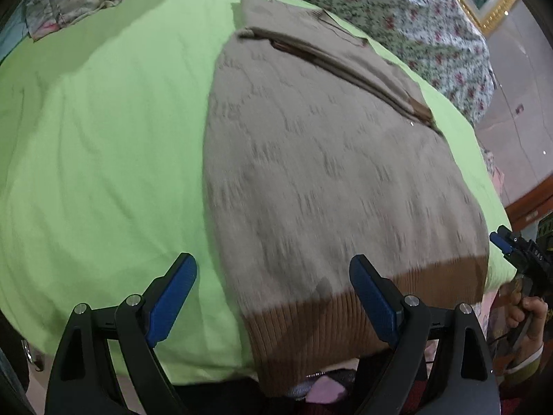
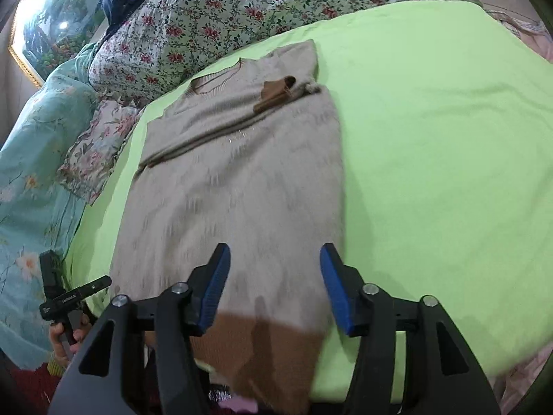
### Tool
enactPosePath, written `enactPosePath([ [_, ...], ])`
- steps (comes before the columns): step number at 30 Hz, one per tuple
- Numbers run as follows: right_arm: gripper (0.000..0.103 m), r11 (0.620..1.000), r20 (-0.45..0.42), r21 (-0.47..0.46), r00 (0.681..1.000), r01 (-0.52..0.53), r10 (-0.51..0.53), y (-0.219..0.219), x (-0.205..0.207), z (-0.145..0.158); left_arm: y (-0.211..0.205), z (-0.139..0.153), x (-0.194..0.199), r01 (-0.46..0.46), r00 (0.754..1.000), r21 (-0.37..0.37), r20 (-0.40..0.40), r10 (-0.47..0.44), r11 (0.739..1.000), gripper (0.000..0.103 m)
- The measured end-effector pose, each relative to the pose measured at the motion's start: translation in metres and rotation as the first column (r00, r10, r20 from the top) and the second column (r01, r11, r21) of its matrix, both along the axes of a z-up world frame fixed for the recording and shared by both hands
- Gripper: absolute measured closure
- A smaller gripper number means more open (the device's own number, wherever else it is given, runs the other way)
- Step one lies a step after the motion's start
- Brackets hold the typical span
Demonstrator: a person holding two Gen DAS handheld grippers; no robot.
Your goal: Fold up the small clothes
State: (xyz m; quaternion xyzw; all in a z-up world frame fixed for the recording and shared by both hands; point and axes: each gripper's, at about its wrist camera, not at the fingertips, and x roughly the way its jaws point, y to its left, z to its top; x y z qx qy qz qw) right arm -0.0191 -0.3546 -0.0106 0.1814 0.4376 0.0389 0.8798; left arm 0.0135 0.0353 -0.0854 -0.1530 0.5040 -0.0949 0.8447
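A beige knit sweater [image 1: 311,173] with a brown ribbed hem [image 1: 311,328] lies on a lime green sheet [image 1: 103,138], its sides and sleeves folded in over the body. My left gripper [image 1: 273,297] is open and empty, just above the hem's left corner. The right gripper also shows at the far right of the left wrist view [image 1: 504,242]. In the right wrist view the sweater [image 2: 242,180] lies lengthwise, collar far. My right gripper [image 2: 274,287] is open and empty over the hem's [image 2: 269,342] right part. The left gripper shows at the lower left [image 2: 69,294].
Floral bedding [image 2: 207,17] is piled along the far side of the sheet [image 2: 449,138]. A turquoise flowered quilt [image 2: 34,173] lies to the left. A framed picture [image 2: 45,27] hangs on the wall. A wooden bed edge [image 1: 528,204] shows on the right.
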Motion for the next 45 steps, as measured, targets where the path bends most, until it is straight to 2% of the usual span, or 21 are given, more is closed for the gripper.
enactPosePath([
  [3,0.045,0.999,-0.021,0.036,1.0,0.009,-0.008,-0.012,-0.017,-0.01,0.001,-0.005,-0.011,0.01,1.0,-0.058,-0.012,-0.011,0.998,0.011],
  [5,0.045,0.993,-0.036,0.118,0.999,-0.003,0.008,-0.02,-0.021,-0.023,0.0,-0.009,-0.017,0.023,1.0,-0.115,-0.015,-0.025,0.993,0.012],
  [7,0.045,0.979,-0.052,0.199,0.998,-0.03,0.041,-0.021,-0.02,-0.038,-0.003,-0.01,-0.019,0.041,0.999,-0.129,-0.003,-0.042,0.991,0.012],
  [10,0.045,0.949,-0.02,0.299,0.993,-0.102,0.113,-0.012,-0.012,-0.051,-0.007,-0.011,-0.017,0.071,0.997,-0.155,0.001,-0.072,0.985,0.016],
  [13,0.045,0.932,0.0,0.327,0.987,-0.154,0.163,-0.001,-0.001,-0.055,-0.01,-0.012,-0.016,0.083,0.997,-0.148,0.002,-0.083,0.986,0.032],
  [17,0.045,0.921,0.01,0.351,0.984,-0.168,0.175,0.0,0.002,-0.057,-0.006,-0.012,-0.016,0.084,0.996,-0.127,0.001,-0.084,0.988,0.072],
  [18,0.046,0.917,0.014,0.362,0.985,-0.166,0.173,-0.002,0.001,-0.057,-0.004,-0.013,-0.016,0.082,0.996,-0.134,-0.003,-0.084,0.988,0.079],
  [19,0.05,0.915,0.015,0.37,0.985,-0.163,0.17,-0.004,-0.001,-0.057,-0.002,-0.014,-0.016,0.084,0.996,-0.142,-0.003,-0.085,0.986,0.085],
  [20,0.072,0.922,0.005,0.359,0.988,-0.147,0.155,-0.007,-0.004,-0.058,-0.002,-0.013,-0.017,0.091,0.996,-0.142,0.0,-0.092,0.986,0.092],
  [21,0.087,0.928,-0.014,0.348,0.989,-0.134,0.148,-0.011,-0.006,-0.059,-0.002,-0.012,-0.015,0.097,0.995,-0.133,0.005,-0.097,0.986,0.094],
  [22,0.095,0.932,-0.028,0.342,0.99,-0.122,0.14,-0.015,-0.009,-0.06,-0.001,-0.007,-0.019,0.1,0.995,-0.109,0.025,-0.098,0.989,0.095],
  [27,0.096,0.93,0.052,0.35,0.994,-0.111,0.099,-0.046,-0.038,-0.036,0.016,0.009,-0.029,0.087,0.994,-0.13,0.074,-0.078,0.988,0.097],
  [31,0.096,0.929,0.005,0.349,0.991,-0.126,0.133,-0.045,-0.032,-0.045,0.017,-0.008,-0.021,0.085,0.996,-0.137,0.022,-0.083,0.987,0.097],
  [34,0.091,0.93,-0.038,0.342,0.987,-0.132,0.154,-0.036,-0.026,-0.055,0.011,-0.018,-0.019,0.095,0.995,-0.128,-0.009,-0.097,0.987,0.094],
  [37,0.078,0.926,-0.029,0.343,0.984,-0.156,0.176,-0.031,-0.03,-0.059,0.013,-0.02,-0.015,0.107,0.993,-0.186,-0.029,-0.115,0.977,0.079],
  [39,0.069,0.921,-0.018,0.349,0.981,-0.173,0.191,-0.028,-0.031,-0.057,0.01,-0.021,-0.015,0.124,0.99,-0.221,-0.035,-0.135,0.967,0.061],
  [40,0.065,0.922,-0.015,0.344,0.98,-0.18,0.197,-0.026,-0.031,-0.057,0.007,-0.019,-0.015,0.134,0.989,-0.223,-0.024,-0.143,0.966,0.058],
  [42,0.064,0.93,-0.009,0.313,0.979,-0.191,0.204,-0.021,-0.031,-0.055,-0.007,-0.016,-0.017,0.178,0.984,-0.155,0.002,-0.18,0.972,0.062],
  [43,0.065,0.933,-0.006,0.296,0.977,-0.202,0.214,-0.017,-0.031,-0.054,-0.014,-0.014,-0.018,0.197,0.98,-0.115,0.016,-0.197,0.974,0.071],
  [44,0.081,0.935,-0.006,0.283,0.975,-0.212,0.223,-0.013,-0.031,-0.054,-0.019,-0.013,-0.02,0.216,0.976,-0.09,0.019,-0.215,0.972,0.098],
  [45,0.094,0.936,-0.012,0.277,0.973,-0.216,0.228,-0.011,-0.031,-0.054,-0.021,-0.013,-0.023,0.225,0.974,-0.08,0.02,-0.224,0.971,0.098],
])
